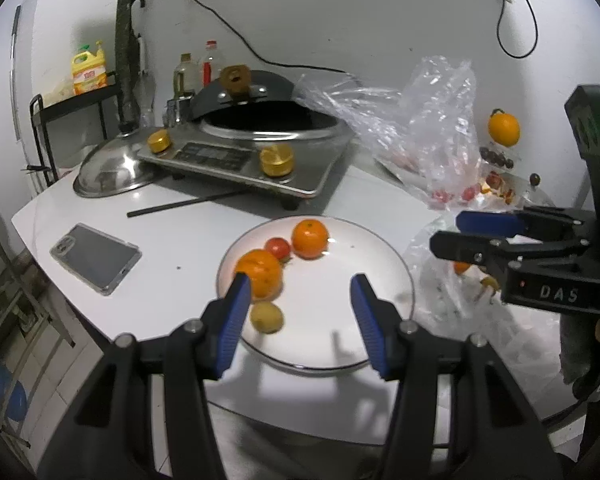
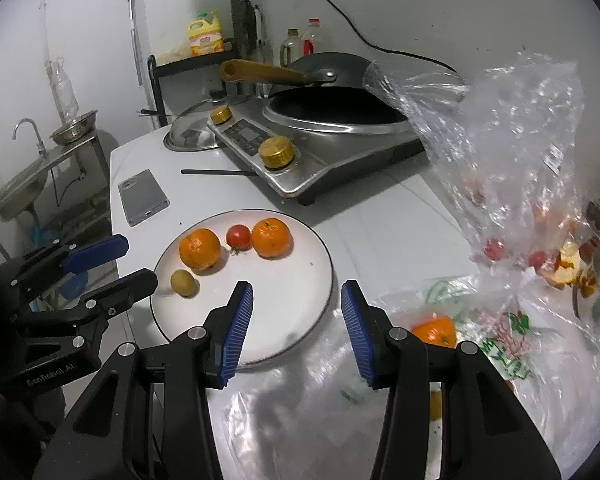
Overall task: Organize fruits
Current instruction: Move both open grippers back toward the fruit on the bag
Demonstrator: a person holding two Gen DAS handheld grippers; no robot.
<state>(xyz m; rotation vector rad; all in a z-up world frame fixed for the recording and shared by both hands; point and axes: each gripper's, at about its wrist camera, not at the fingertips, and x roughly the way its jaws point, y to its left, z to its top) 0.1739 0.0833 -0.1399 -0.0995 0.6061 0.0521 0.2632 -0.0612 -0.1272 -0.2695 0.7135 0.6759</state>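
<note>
Fruits sit in two places: four on the white plate [image 2: 300,240], the rest over by the clear plastic bags [image 2: 512,152] on your right. On the plate you have two oranges, one [image 2: 199,249] toward the near-left and one [image 2: 271,237] farther back, a small tomato [image 2: 238,237] between them, and a small yellow-green fruit [image 2: 184,283] near the left rim. Another orange [image 2: 434,331] lies under plastic just right of the plate, and more small red fruit and orange peel show through the bag farther right.

Your left gripper [image 1: 296,300] hangs over the plate with its fingers apart and nothing between them; the blurred orange and the yellow-green fruit sit right at its left fingertip. Your right gripper [image 2: 296,306] is also parted and empty, poised over the plate's near rim.

Here is where it could go wrong. That small fruit lies close to the rim, so a brush from your left finger would likely roll it off onto the counter. The oranges and tomato are round and loose on a smooth plate, and a nudge to one could scatter the group. When you go for the orange under the plastic, your fingers may pinch film along with it, and lifting could drag the bag across and spill what is inside. Your two grippers are near each other, so crossing paths risks a knock
</note>
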